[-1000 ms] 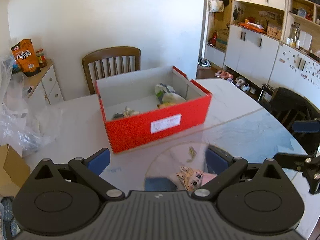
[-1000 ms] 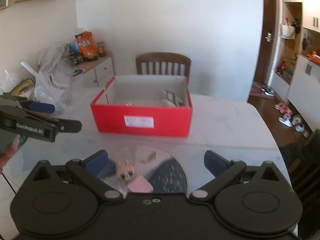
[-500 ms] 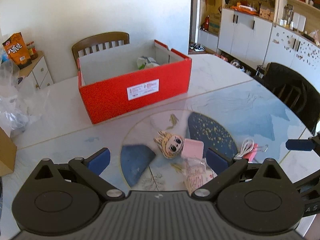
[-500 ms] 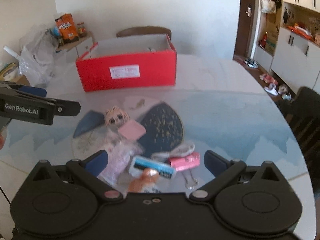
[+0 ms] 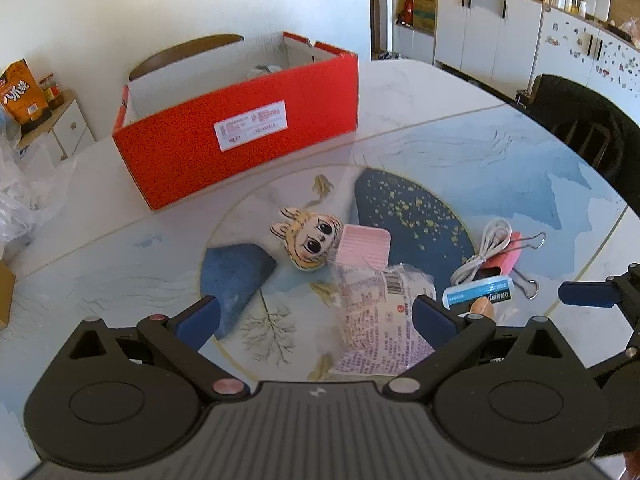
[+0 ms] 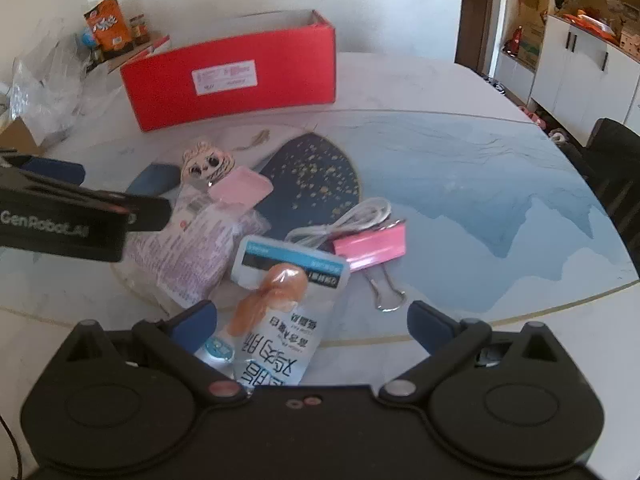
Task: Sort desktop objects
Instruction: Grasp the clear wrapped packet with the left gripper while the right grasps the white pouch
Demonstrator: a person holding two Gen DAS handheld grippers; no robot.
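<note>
Both the left hand-held gripper and the right hand-held gripper hover wide open over the table, holding nothing. Below them lie a snack packet, pink clip, white cable and cartoon face. The red box stands behind.

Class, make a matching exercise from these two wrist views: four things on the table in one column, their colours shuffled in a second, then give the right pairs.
Things
1. open box
2. binder clip
3. coiled cable
4. gripper pads

Colours
A. white
B. blue
C. red
D. pink

Pairs: 1-C, 2-D, 3-A, 4-B
</note>
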